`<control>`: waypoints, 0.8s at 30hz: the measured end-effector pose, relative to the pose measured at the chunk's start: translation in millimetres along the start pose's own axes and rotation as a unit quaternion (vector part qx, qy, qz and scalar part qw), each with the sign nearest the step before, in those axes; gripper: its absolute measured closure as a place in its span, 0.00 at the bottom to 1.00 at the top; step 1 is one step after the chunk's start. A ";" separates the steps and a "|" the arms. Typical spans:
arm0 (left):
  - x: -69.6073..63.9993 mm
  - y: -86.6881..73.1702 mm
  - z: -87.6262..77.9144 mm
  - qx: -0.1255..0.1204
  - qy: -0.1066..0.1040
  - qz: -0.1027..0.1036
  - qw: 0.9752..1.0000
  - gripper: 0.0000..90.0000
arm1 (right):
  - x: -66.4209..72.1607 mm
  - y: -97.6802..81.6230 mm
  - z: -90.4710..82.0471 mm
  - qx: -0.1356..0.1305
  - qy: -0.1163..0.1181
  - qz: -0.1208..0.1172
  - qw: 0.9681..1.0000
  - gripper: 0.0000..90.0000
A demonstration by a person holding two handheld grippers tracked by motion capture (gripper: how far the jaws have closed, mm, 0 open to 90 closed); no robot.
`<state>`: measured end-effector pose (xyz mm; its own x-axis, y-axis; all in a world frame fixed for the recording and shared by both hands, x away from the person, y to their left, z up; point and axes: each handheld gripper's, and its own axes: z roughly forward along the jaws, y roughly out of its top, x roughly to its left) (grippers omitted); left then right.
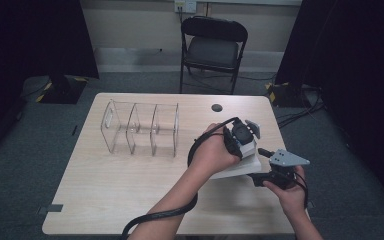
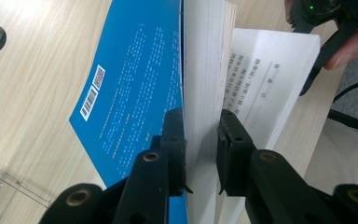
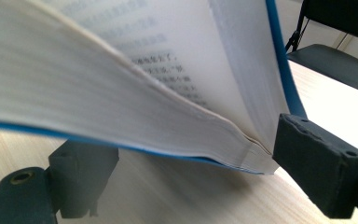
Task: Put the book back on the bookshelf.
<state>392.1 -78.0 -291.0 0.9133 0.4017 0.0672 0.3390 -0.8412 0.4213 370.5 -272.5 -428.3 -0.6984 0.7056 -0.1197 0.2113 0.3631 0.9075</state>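
A thick paperback book (image 1: 232, 169) with a blue cover (image 2: 135, 88) lies open at the right side of the table. My left gripper (image 2: 201, 119) comes down on it from above and is shut on a fat block of its white pages (image 2: 205, 70), holding that block on edge. The printed page (image 2: 265, 79) of the other half lies flat beside it. My right gripper (image 1: 261, 160) reaches in from the right at table level. In the right gripper view its jaws (image 3: 193, 158) stand wide open around the book's corner (image 3: 254, 156), without pressing on it.
A clear acrylic rack (image 1: 140, 129) with several upright dividers stands left of centre on the wooden table (image 1: 105, 190). A small dark round disc (image 1: 217, 107) sits near the far edge. A black folding chair (image 1: 214, 47) stands behind the table.
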 end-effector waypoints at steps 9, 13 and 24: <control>-4.5 4.3 -7.9 0.002 0.009 0.005 1.000 0.84 | -0.6 4.7 -3.2 -0.002 0.005 0.001 1.000 0.15; -5.5 6.0 -14.4 0.004 0.009 0.002 1.000 0.84 | 2.1 13.2 -7.5 -0.003 0.010 -0.027 1.000 0.13; -7.8 8.1 -14.3 0.007 0.005 0.008 1.000 0.84 | -1.5 13.2 -6.2 -0.006 0.025 -0.038 0.999 0.11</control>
<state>384.5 -82.8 -275.2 0.9164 0.3919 0.0819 0.3281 -0.8523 0.4074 370.1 -272.6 -413.7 -0.7452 0.6452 -0.1683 0.1487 0.4068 0.9013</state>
